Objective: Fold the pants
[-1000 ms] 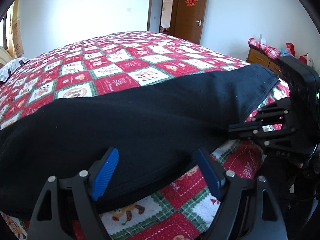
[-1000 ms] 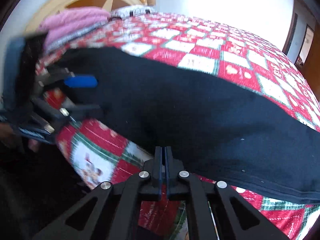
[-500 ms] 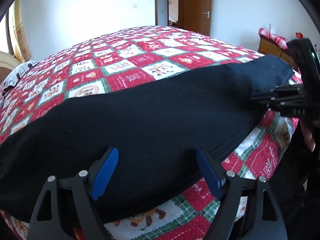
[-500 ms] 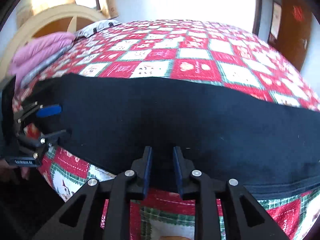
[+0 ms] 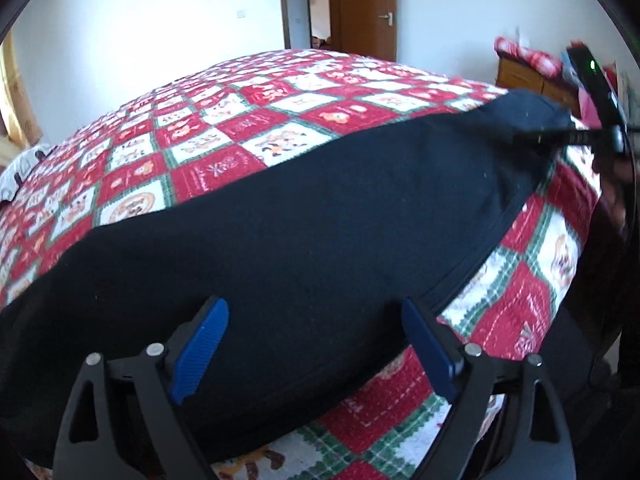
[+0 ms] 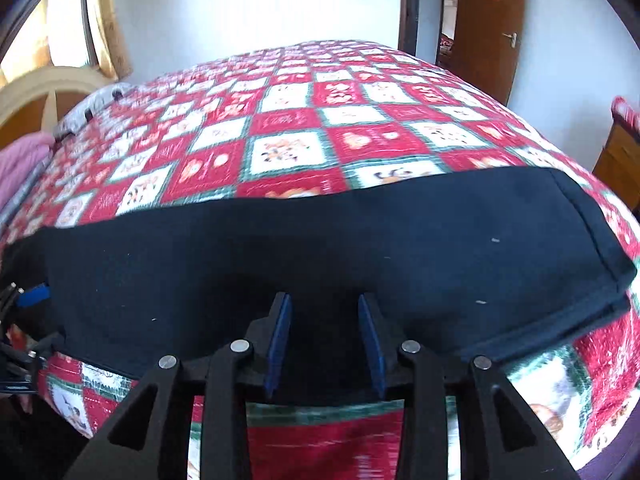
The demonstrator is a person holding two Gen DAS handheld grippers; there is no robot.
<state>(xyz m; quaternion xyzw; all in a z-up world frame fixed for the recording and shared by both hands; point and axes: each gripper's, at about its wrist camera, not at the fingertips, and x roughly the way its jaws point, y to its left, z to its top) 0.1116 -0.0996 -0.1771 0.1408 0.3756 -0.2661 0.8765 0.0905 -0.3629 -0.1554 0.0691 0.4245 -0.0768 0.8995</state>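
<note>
The black pants (image 5: 312, 232) lie flat in a long band across the near edge of the bed, also in the right wrist view (image 6: 328, 248). My left gripper (image 5: 312, 320) is open, its blue pads wide apart over the near edge of the cloth toward one end. It shows at the far left of the right wrist view (image 6: 24, 312). My right gripper (image 6: 326, 320) is open, its pads partly apart over the near edge of the pants. It shows at the far right of the left wrist view (image 5: 560, 136), at the pants' other end.
The bed carries a red, white and green checked quilt (image 6: 304, 128). A wooden headboard (image 6: 48, 88) and pink bedding (image 6: 20, 160) are at the left. A wooden dresser (image 5: 532, 76) stands right of the bed. A brown door (image 5: 362, 4) is behind.
My right gripper went from shut to open and swung right along the pants. My left gripper stayed open and turned so more of the pants shows.
</note>
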